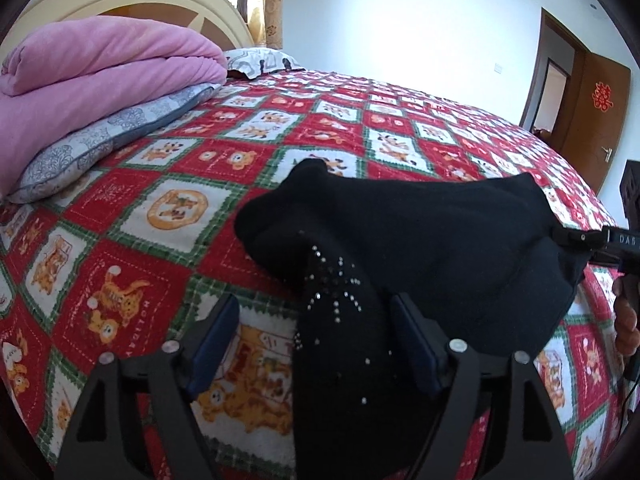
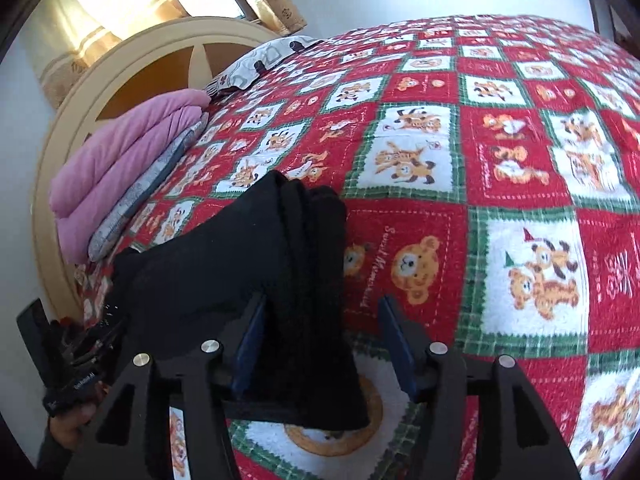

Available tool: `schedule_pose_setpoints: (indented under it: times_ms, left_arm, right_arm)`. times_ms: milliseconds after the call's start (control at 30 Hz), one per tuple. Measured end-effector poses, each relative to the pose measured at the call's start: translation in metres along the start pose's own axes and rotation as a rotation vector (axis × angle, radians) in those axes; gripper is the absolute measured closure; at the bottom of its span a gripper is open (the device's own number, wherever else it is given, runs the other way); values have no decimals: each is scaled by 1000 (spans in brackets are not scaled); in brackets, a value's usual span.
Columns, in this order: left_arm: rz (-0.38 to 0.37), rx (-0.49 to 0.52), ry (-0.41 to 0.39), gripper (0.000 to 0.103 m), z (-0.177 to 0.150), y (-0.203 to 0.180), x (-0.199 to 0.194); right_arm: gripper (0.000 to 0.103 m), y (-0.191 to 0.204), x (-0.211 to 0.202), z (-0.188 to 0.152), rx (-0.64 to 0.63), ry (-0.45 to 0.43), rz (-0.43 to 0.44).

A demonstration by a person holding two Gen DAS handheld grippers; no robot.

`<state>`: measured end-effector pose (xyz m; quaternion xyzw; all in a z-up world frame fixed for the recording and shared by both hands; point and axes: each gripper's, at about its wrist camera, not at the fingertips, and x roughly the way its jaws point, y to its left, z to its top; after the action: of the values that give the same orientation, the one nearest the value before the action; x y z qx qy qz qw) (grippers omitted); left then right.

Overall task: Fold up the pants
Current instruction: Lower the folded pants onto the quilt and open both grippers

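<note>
Black pants point(image 1: 420, 240) with small rhinestones lie bunched on the red patterned bed cover point(image 1: 224, 152). My left gripper point(image 1: 316, 320) is open, its blue-padded fingers point(image 1: 218, 332) on either side of a raised fold of the pants. In the right wrist view the pants point(image 2: 224, 264) drape over the left side. My right gripper point(image 2: 324, 320) is open, with a hanging fold of the pants between its fingers point(image 2: 394, 336), lying against the left finger. The right gripper also shows at the right edge of the left wrist view point(image 1: 592, 240), at the pants' far end.
A folded pink blanket point(image 1: 92, 72) sits on a grey pillow point(image 1: 100, 144) at the head of the bed, by a cream headboard point(image 2: 120, 80). A second patterned pillow point(image 1: 260, 62) lies behind. A brown door point(image 1: 592, 112) stands at the far right.
</note>
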<state>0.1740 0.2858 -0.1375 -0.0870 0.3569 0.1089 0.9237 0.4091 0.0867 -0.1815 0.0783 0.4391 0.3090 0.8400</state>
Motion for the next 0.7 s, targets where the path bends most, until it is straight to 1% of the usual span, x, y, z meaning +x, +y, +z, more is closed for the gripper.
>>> schedule_pose_setpoints:
  times_ms: [33,67,100,167,300,433,533,633,700]
  left_arm:
    - [7,3,2,15,-1,0,-1]
    - [17,4,7,8,-2,1,-3]
    - [26,2,13,7,-3,2,-7]
    - [17,-7,13,7,-6,5,-13]
    - [22,14,14,7,-12,1,-30]
    - [15,29,-1,7,-17,-7,-51]
    - [-8,41,-20,7,-20,-16,-69]
    - [-32,83,-36,7,-25,-30,-88]
    - [-61,88,-48,7,-29,-37,-103]
  right_arm:
    - [44,0,-3,0,1,0,-7]
    - [42,1,-7,-1,-5,-4,-24]
    - [37,2,-10,-2,-12,-8,-49]
    - [36,2,-23,-6,-21,-28,-108]
    - [36,-3,-48,-15,7,-62,-142]
    - [36,2,-71,-32,19,-81,-162]
    - [36,15,-93,-53,5,-94,-192]
    - [36,33,-117,-76,-28,-113,-196]
    - [36,48,-139,-94,-65,-143,-214]
